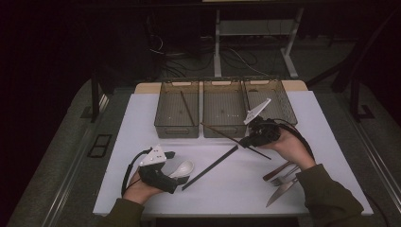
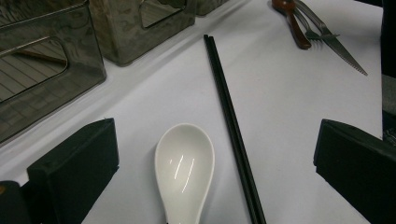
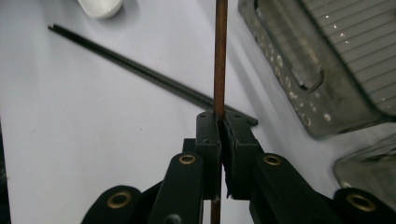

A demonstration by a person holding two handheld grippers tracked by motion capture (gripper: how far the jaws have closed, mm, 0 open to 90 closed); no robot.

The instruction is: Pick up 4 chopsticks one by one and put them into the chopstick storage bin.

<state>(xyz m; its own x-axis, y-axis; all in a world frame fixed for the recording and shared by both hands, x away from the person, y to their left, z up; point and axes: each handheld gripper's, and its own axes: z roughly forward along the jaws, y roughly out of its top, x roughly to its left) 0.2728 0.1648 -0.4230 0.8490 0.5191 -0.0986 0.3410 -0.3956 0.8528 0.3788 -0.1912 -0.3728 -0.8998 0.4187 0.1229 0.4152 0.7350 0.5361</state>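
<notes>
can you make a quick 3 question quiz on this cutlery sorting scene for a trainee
1. What does the right gripper hold?
2. True or false: the left gripper is shut on the white spoon.
3. Which lies beside the white spoon on the table: A the black chopsticks, B the knife, C the fork?

Key:
1. A brown chopstick, clamped between its jaws.
2. False: its jaws stand open either side of the spoon.
3. A
</notes>
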